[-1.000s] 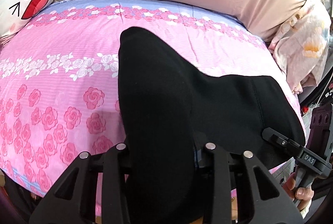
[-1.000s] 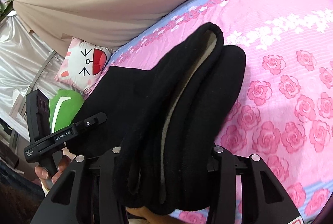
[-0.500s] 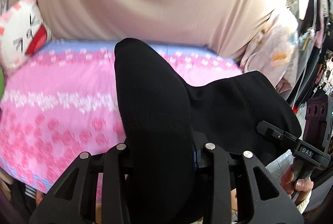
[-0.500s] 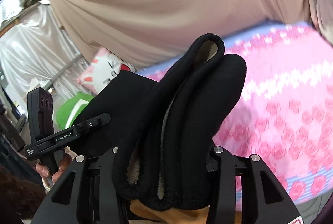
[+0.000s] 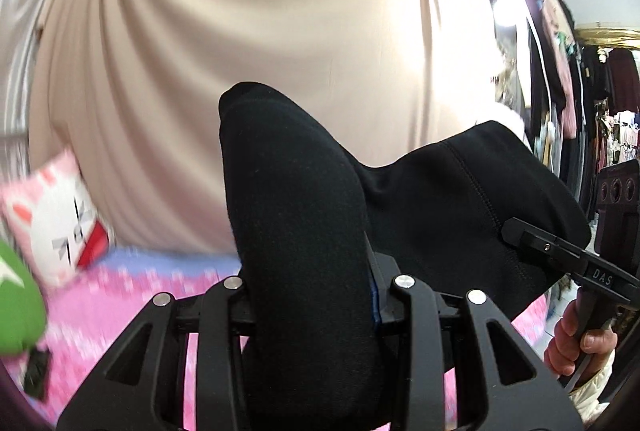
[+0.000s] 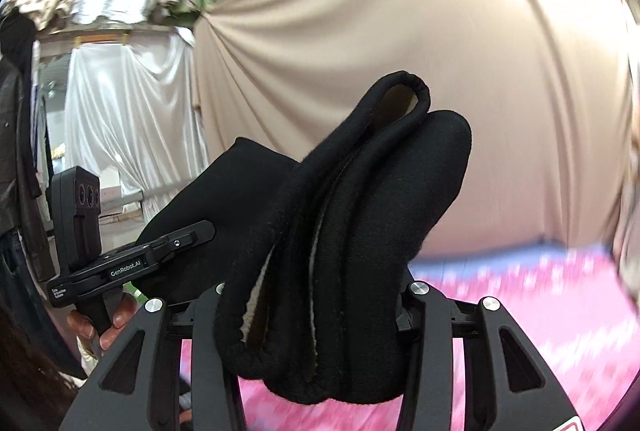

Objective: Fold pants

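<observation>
The black pants are held up in the air between both grippers. My left gripper is shut on a thick fold of the pants, which bulges up between the fingers. My right gripper is shut on the waistband end of the pants, where a pale fleece lining shows. The cloth spans from one gripper to the other. The right gripper shows at the right of the left wrist view, and the left gripper at the left of the right wrist view.
The bed with a pink rose-print sheet lies low below the grippers. A cat-face pillow and a green cushion lie at its left. A beige curtain hangs behind. Hanging clothes are at the right.
Both grippers have risen and tilted upward with the pants. The bed has dropped to the bottom of both views and the curtain now fills them.
</observation>
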Tool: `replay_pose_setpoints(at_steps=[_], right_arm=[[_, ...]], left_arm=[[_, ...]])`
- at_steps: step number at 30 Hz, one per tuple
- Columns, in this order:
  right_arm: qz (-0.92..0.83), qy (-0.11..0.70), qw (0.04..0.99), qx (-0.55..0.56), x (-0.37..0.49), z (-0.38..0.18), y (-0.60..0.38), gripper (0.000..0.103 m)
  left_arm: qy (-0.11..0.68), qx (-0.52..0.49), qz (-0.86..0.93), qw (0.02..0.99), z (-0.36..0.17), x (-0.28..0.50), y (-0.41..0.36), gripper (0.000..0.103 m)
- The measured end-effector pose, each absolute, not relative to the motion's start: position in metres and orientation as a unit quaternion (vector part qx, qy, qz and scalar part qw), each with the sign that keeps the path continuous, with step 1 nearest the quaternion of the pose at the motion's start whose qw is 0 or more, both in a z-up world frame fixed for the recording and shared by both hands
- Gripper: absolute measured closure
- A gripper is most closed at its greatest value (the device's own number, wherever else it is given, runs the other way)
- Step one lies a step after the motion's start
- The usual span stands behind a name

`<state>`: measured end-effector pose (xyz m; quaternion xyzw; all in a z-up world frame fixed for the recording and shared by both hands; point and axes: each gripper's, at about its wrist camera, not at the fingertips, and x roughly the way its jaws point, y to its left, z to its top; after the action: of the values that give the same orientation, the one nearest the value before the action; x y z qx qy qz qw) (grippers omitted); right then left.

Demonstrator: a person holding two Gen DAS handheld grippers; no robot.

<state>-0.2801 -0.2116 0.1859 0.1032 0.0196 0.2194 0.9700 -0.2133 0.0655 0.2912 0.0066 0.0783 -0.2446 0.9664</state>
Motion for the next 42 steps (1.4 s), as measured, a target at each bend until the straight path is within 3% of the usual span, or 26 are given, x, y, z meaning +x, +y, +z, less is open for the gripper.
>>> replay_pose_setpoints(at_steps=[11, 19, 25, 38, 39, 41, 42], right_arm=[[0.221, -0.068, 0.970, 0.078, -0.224, 0.271, -0.229, 0.061], [0.225, -0.030, 0.965, 0.134, -0.095, 0.276, -0.260, 0.060], [0.207, 0.036, 0.960, 0.187, 0.022, 0.205, -0.279, 0.060], [0.135, 0.288, 0.913, 0.256, 0.195, -0.053, -0.293, 0.058], [0.124, 0.329, 0.901, 0.256, 0.204, -0.077, -0.292, 0.050], [0.125, 0.362, 0.880, 0.280, 0.203, -0.102, -0.302, 0.045], [0.132, 0.359, 0.876, 0.295, 0.198, -0.099, -0.309, 0.043]], left_arm=[[-0.022, 0.001, -0.226, 0.974, 0.373, -0.156, 0.046, 0.069], [0.028, -0.007, -0.200, 0.979, 0.366, -0.038, 0.022, 0.068], [0.094, 0.004, -0.173, 0.980, 0.293, 0.079, -0.009, 0.068], [0.349, 0.040, -0.131, 0.927, 0.031, 0.242, -0.051, 0.067], [0.362, 0.041, -0.119, 0.924, 0.019, 0.244, -0.047, 0.062], [0.376, 0.025, -0.124, 0.918, 0.005, 0.245, -0.031, 0.040], [0.380, 0.012, -0.130, 0.916, 0.008, 0.242, -0.020, 0.035]])
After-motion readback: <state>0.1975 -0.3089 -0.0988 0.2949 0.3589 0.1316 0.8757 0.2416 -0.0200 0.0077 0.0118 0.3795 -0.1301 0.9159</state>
